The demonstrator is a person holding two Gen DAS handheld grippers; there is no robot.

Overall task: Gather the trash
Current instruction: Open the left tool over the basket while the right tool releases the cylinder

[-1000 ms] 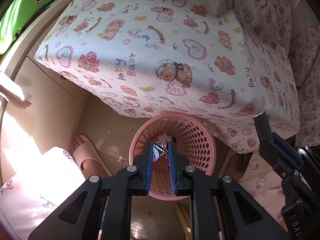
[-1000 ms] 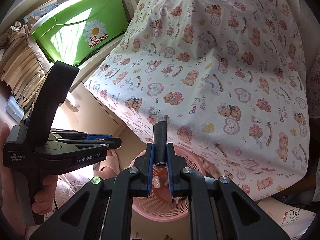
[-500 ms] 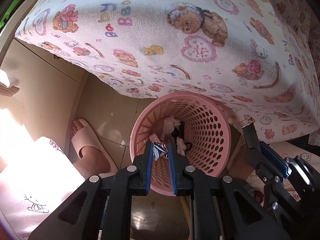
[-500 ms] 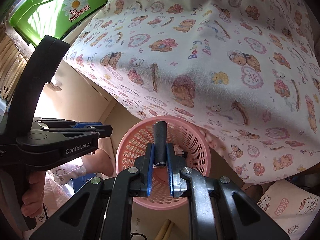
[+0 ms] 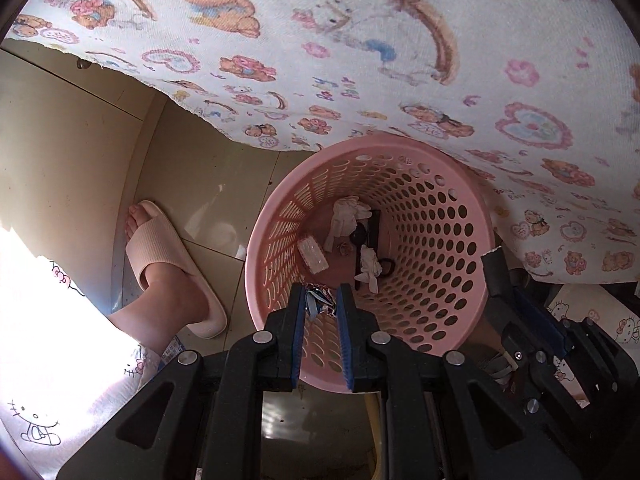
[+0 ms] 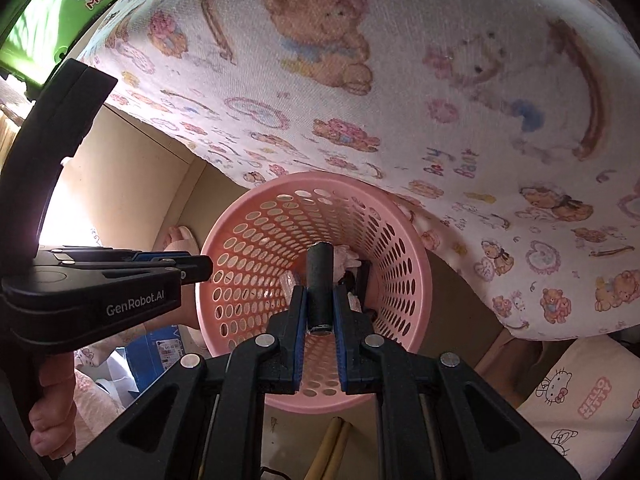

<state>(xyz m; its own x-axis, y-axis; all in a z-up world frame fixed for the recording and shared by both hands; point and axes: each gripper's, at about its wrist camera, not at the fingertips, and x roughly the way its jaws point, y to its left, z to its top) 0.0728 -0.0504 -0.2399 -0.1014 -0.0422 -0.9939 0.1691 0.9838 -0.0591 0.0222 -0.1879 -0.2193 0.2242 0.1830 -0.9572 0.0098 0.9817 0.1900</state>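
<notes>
A pink perforated basket point(image 5: 460, 184) stands on the floor below the table edge; it also shows in the right wrist view point(image 6: 404, 216). White tissues point(image 5: 347, 216), a clear wrapper point(image 5: 313, 255) and dark bits lie at its bottom. My left gripper point(image 5: 321, 300) is shut on a crumpled foil wrapper point(image 5: 320, 300) just above the basket's near rim. My right gripper point(image 6: 320, 296) is shut on a black tube point(image 6: 320, 280) over the basket mouth. The right gripper shows at right in the left wrist view point(image 5: 520, 304); the left gripper shows at left in the right wrist view point(image 6: 192, 268).
A teddy-bear print cloth point(image 5: 360, 60) hangs over the table right above the basket. A foot in a pink slipper point(image 5: 168, 260) stands left of the basket on the tiled floor. A green bin point(image 6: 48, 8) sits at upper left.
Both grippers have moved down and closer to the basket, which now fills more of each view. Both still hold their items.
</notes>
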